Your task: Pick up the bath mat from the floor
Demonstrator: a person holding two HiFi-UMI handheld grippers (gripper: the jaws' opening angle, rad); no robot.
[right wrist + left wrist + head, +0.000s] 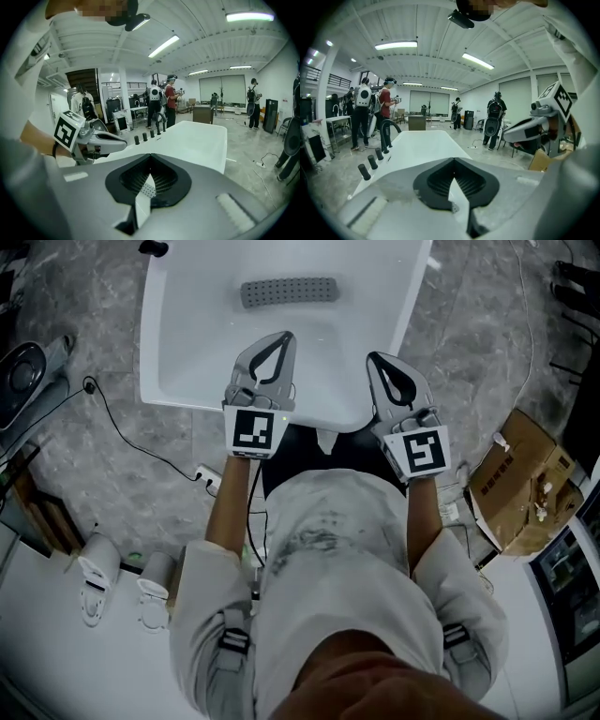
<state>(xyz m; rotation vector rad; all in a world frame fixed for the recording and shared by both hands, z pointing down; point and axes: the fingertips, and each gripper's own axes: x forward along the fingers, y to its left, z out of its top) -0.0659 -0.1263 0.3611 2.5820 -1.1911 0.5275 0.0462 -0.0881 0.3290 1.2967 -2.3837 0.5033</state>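
Tub (187,334); bath mat (288,291) beyond left hand-held gripper (284,336)

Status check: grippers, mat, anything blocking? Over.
Left gripper and right gripper shut, empty, over the tub's near rim. Mat flat in the tub, far end, untouched. Nothing in the way.

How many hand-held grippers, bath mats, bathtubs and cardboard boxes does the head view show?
Hand-held grippers: 2 (left hand-held gripper, right hand-held gripper)
Bath mat: 1, grey, lying inside the tub
Bathtub: 1, white
Cardboard box: 1, on the floor to the right
Total: 5
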